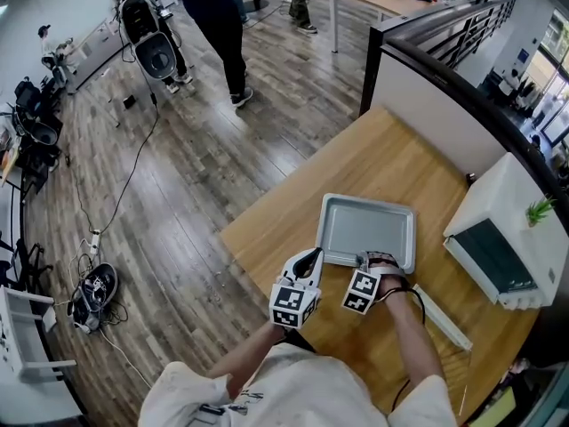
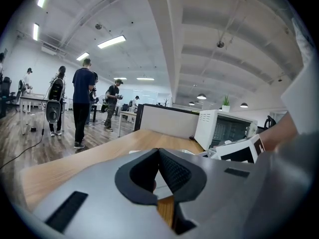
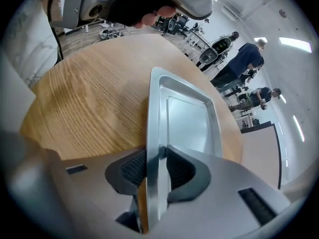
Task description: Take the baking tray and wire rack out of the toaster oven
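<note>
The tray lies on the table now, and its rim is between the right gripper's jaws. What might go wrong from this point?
1. The rim of the baking tray sits between the jaws of the right gripper; pulling away at an angle may catch the rim and drag or tip the tray.
2. The shut left gripper is close to the tray's near corner; a careless move might push it across the table.

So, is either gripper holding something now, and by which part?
Nothing is clamped. The baking tray has its near rim between the jaws of the right gripper, but they look slightly apart from it. The left gripper is shut and empty.
</note>
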{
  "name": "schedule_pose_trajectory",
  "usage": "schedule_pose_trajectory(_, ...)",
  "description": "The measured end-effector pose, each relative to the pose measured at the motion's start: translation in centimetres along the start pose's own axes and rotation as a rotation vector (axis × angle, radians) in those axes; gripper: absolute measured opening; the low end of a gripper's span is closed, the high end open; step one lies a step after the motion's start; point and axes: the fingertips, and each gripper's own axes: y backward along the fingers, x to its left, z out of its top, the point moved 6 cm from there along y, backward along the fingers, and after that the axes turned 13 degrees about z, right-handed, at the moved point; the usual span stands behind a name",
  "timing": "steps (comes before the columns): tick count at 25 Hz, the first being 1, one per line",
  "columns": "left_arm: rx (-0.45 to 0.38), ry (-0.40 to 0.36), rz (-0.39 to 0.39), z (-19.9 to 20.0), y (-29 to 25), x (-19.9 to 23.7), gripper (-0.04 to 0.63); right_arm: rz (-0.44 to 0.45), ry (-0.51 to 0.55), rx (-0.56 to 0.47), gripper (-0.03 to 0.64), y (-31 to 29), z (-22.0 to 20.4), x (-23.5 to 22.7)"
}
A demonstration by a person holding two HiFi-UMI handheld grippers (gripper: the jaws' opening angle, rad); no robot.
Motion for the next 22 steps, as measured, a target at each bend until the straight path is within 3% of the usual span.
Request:
schedule_pose_trajectory(14, 0.02, 0.003, -0.012, 0.0, -1.0, 0.0, 0.015, 0.489, -0.083, 0.139, 0.174, -0.9, 0.7, -2.2)
schedule_pose_trajectory(22, 0.027, 0.009, -0.025, -0.2, -1.5, -0.3, 0.015, 0.501, -0.066, 0.15, 0.193, -0.9, 1.0, -2.3)
